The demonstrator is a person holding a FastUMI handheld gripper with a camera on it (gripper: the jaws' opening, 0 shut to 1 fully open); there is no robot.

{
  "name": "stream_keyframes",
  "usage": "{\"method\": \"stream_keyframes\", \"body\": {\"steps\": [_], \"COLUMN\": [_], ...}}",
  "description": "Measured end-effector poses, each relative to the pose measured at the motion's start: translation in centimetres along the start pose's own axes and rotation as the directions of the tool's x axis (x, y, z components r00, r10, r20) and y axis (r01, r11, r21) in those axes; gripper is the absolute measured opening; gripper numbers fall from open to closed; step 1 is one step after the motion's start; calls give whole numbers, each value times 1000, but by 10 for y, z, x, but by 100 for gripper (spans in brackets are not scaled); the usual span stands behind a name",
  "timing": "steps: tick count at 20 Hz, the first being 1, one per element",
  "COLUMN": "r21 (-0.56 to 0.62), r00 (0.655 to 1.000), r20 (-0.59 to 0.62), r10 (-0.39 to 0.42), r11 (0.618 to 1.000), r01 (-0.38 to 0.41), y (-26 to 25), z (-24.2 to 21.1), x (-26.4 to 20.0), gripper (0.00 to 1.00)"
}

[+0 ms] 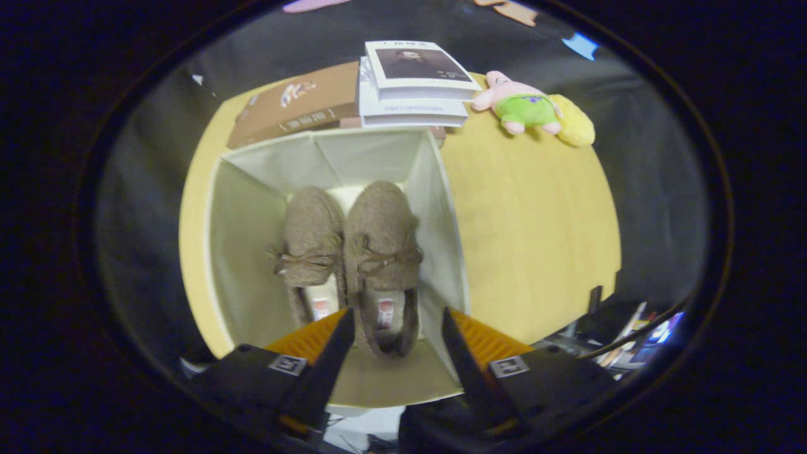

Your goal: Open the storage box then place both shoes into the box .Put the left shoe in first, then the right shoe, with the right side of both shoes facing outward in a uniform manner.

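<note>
An open cream fabric storage box (246, 233) stands on the yellow wooden table (529, 227). Two brown fuzzy slippers with bows lie side by side inside it, toes pointing away from me: the left one (310, 243) and the right one (383, 249). My gripper (396, 328) hovers above the box's near side, open, its fingers spread apart over the heel of the right slipper. Neither finger touches a shoe.
Behind the box lie a brown book (293, 104) and a stack of white books (413, 85). A pink and green plush toy (520, 104) with a yellow plush (574, 121) rests at the table's far right. Cluttered items (630, 340) sit beyond the table's near right edge.
</note>
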State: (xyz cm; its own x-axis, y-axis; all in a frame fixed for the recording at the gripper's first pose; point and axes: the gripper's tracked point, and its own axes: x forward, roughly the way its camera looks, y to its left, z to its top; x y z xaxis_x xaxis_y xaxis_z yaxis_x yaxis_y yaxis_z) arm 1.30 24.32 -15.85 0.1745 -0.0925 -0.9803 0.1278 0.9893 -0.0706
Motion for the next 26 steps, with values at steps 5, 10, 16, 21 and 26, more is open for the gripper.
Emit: {"method": "stream_keyframes", "body": {"steps": [5,10,16,21,26], "r21": [12,63,120,148,137], "r00": [996,979,948,869,717], "r20": [81,203,281,456,690], "r10": [37,-26,-148,-192,-93], "r11": [999,998,986,979,991], "r01": [-39,14,118,138,-3], "y": [-15,-71,-162,-216,-230], "z": [4,19,28,70,135], "x": [-22,-48,-48,-40,-48], "gripper": [100,100,100,100,100]}}
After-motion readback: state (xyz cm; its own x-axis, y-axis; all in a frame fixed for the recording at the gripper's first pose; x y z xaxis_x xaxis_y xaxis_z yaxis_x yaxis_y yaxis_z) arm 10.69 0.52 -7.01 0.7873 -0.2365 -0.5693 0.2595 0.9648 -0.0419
